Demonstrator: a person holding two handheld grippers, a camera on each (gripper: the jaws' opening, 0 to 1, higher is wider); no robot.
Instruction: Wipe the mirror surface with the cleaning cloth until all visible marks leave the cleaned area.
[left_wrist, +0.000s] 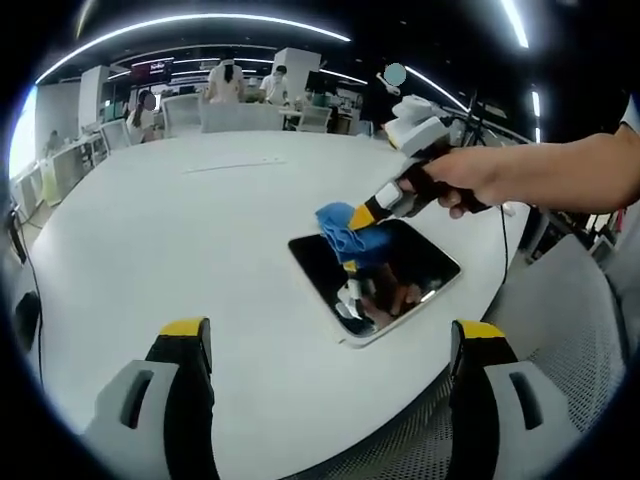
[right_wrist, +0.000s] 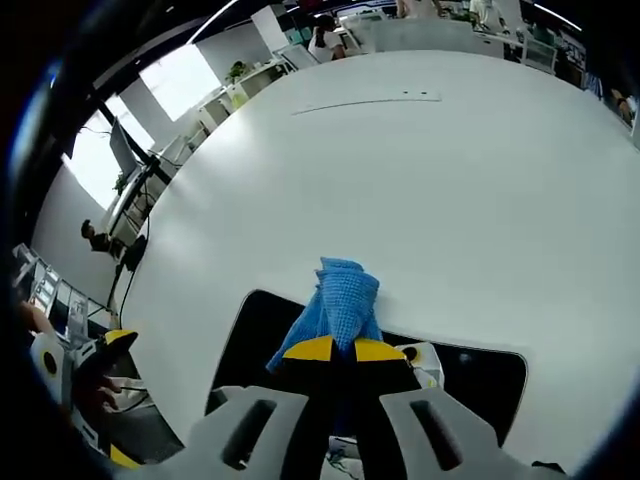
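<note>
- Right gripper (right_wrist: 335, 349) is clamping its jaws together on the blue cleaning cloth (right_wrist: 335, 305), pressing it onto the mirror (right_wrist: 480, 375); from the left gripper view it (left_wrist: 372, 212) is reaching in from the right, held by a person's hand (left_wrist: 470, 180).
- Left gripper (left_wrist: 330, 345) is hovering with its jaws spread wide and gripping nothing, near the mirror's (left_wrist: 400, 265) closer edge.
- That mirror is lying flat on the white table (right_wrist: 450, 170), close to its edge, with the cloth (left_wrist: 345, 232) sitting at one far corner of the glass.
- Wiping well probably means keeping the cloth flat and pressed down, sweeping in overlapping passes across the dark glass.
- Any marks on the glass are too hard to make out against the reflections.
- Steadying the mirror with the free gripper could be helping, since it looks likely to slide.
</note>
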